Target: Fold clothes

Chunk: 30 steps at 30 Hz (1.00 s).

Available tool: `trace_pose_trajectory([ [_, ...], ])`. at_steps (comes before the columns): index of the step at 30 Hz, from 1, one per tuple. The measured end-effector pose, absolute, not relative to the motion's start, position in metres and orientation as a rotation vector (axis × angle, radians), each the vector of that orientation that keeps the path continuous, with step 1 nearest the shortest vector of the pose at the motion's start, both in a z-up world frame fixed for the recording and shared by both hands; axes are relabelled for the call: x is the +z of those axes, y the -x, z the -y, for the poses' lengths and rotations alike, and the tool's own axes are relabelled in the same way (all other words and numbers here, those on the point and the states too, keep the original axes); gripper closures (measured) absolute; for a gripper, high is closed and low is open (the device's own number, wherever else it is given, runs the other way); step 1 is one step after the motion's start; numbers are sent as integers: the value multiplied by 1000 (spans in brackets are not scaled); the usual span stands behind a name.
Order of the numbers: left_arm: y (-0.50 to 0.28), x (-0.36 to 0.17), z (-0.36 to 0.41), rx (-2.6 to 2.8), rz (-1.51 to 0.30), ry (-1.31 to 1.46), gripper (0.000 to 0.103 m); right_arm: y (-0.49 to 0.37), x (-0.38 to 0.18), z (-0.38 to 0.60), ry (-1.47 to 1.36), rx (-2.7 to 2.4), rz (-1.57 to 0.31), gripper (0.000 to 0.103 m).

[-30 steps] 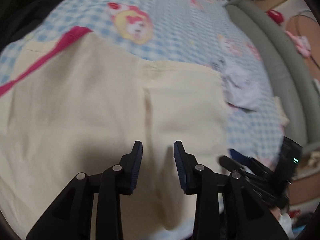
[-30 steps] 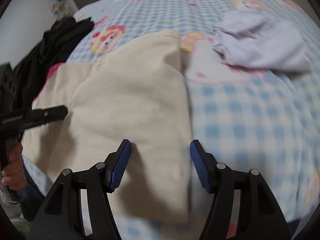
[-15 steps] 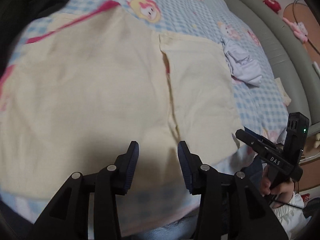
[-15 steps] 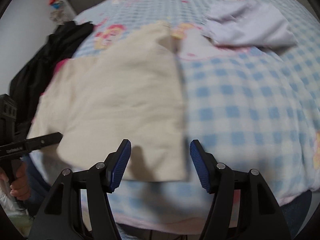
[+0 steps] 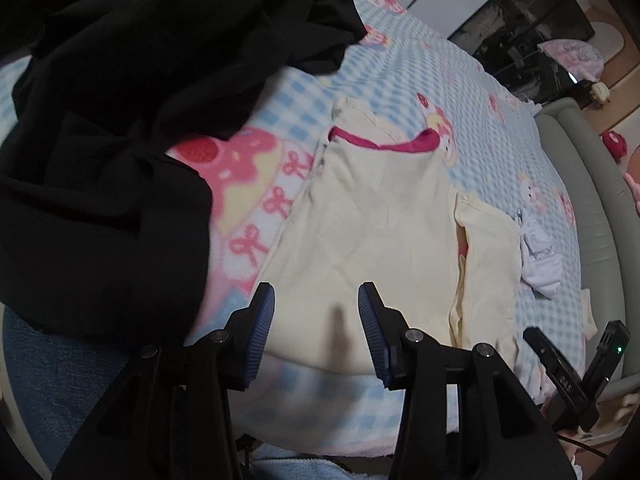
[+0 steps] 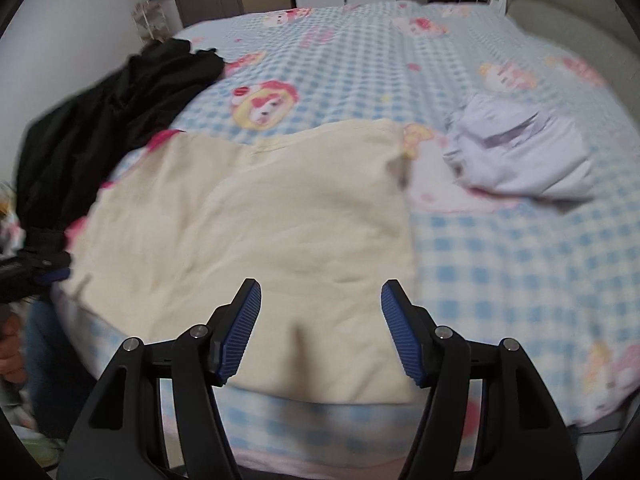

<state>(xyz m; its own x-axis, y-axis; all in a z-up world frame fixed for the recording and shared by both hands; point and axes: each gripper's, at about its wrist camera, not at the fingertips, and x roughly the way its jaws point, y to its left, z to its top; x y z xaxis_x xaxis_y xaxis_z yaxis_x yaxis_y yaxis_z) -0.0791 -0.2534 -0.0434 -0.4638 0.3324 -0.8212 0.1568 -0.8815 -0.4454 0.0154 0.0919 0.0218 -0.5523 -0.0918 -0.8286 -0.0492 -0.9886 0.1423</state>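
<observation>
Both hand-held grippers, left (image 5: 316,322) just widened and right (image 6: 320,322), hover released over the flat cream cotton garment (image 6: 256,232), its six-o'clock hem nearest for folding.

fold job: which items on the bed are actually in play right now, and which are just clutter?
In play:
- cream garment, spread flat on the bed
- left claw, open, empty
- right claw, open, empty

Lying about:
- black clothes pile, left of the cream garment
- lavender garment, crumpled, to its right
- checked bedsheet
</observation>
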Motion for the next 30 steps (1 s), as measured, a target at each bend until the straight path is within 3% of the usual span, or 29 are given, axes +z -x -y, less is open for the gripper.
trace_pose_trajectory([
  [3, 78, -39, 257, 2578, 684, 1583, 57, -14, 13, -79, -1470, -2625, 323, 39],
  [11, 72, -60, 264, 2456, 706, 1682, 54, -4, -32, -44, -1594, -2507, 249, 38],
  [15, 69, -63, 263, 2437, 717, 1660, 56, -7, -22, -51, -1572, -2545, 281, 39],
  [17, 68, -60, 262, 2429, 727, 1630, 70, -9, -15, -60, -1558, -2587, 307, 39],
  [19, 66, -56, 256, 2377, 736, 1563, 77, -9, -10, -74, -1566, -2642, 326, 39],
  [22, 71, -65, 247, 2343, 701, 1558, 74, -10, -13, -92, -1617, -2674, 357, 39],
  [25, 76, -86, 254, 2298, 842, 1622, 75, -13, -18, -99, -1632, -2661, 399, 39],
  [27, 76, -83, 256, 2312, 869, 1596, 82, -15, -18, -97, -1627, -2658, 385, 39],
  [30, 80, -68, 242, 2377, 725, 1578, 91, -16, -15, -100, -1609, -2654, 416, 39],
])
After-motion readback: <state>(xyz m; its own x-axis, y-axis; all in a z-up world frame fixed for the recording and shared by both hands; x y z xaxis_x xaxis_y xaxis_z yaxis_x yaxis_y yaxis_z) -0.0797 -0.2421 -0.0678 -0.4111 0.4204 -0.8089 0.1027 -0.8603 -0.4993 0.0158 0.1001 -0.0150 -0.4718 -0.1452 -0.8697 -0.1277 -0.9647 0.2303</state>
